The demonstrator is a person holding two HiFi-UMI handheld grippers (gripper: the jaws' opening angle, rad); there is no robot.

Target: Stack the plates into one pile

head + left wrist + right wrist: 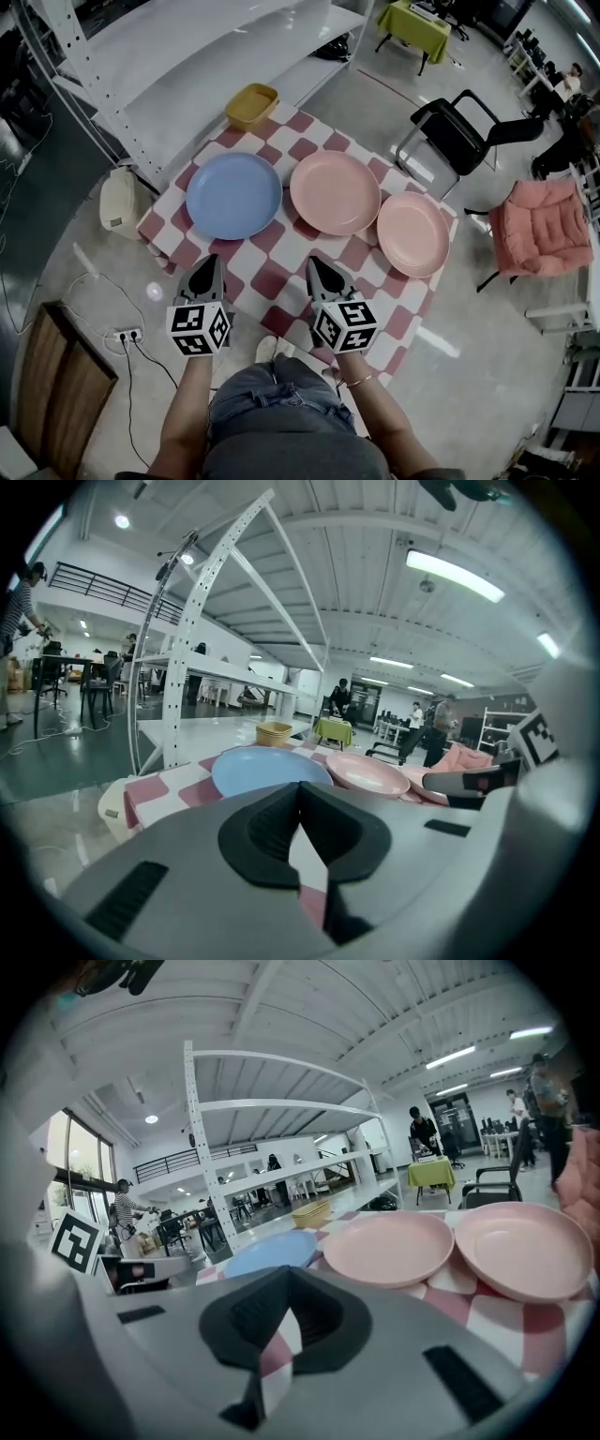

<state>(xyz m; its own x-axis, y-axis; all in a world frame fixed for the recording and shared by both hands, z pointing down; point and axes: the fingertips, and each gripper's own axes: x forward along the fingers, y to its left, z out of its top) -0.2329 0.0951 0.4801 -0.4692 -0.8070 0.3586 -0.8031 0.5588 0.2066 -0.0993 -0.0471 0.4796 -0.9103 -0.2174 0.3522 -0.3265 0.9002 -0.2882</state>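
Unstacked on tabletop (277, 278): blue plate (233, 195) at 11 o'clock, pink plate (335, 191) at 12, second pink plate (413, 233) at 2. Left tool (211, 262), right tool (318, 266) pressed together, empty, at 6, probably staged for reach.

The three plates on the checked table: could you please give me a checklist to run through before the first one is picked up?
1. Blue plate, middle pink plate and right pink plate lie flat and empty: ok.
2. Gap between the two pink plates' rims: cannot tell, they look very close.
3. Left gripper open for a grasp: not ok, jaws shut, nothing between them.
4. Right gripper open for a grasp: not ok, jaws shut, nothing between them.
5. Yellow basket clear of the plates: ok, it sits beyond the blue plate, apart from it.
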